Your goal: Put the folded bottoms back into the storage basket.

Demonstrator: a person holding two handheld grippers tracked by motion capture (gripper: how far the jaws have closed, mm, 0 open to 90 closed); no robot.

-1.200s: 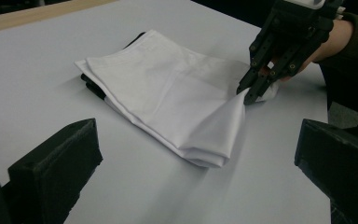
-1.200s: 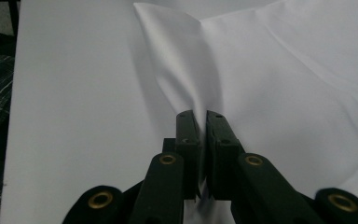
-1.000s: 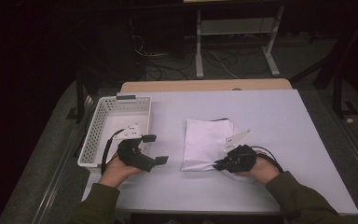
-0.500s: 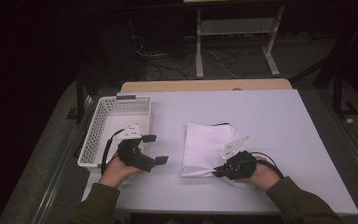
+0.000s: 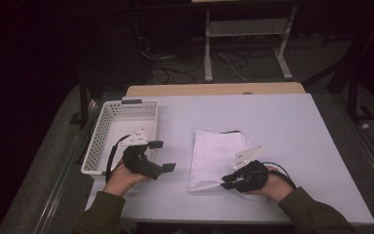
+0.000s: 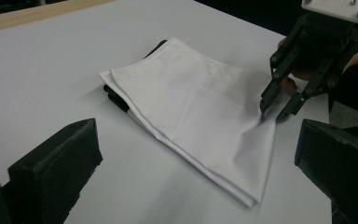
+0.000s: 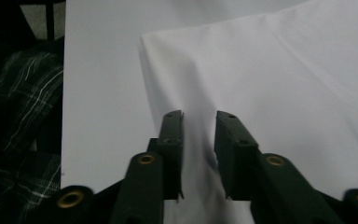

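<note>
— Where do we have the folded white cloth [image 5: 217, 159] now?

— It lies flat on the white table [image 5: 292, 131], a little toward six o'clock from the middle. Our right gripper [image 5: 228, 183] sits at the cloth's five o'clock corner, and our left gripper [image 5: 162, 156] is off at its nine o'clock side, apart from it, over bare table beside the white basket [image 5: 108, 127].

— How wide do we have the right one?

— Narrow. In the right gripper view its two black jaws stand a small gap apart with a raised ridge of the cloth [image 7: 279, 88] between them. We can't tell whether the pads actually press the fabric. From the left gripper view the right gripper [image 6: 270, 109] has its tips down on the cloth's [image 6: 200, 116] near edge, and the fabric puckers there.

— And the left?

— Spread wide, with nothing between the jaws. It touches neither cloth nor basket, and it points toward three o'clock, at the cloth.

— Anything under the cloth?

— A thin dark edge peeks out at its twelve o'clock side.
</note>
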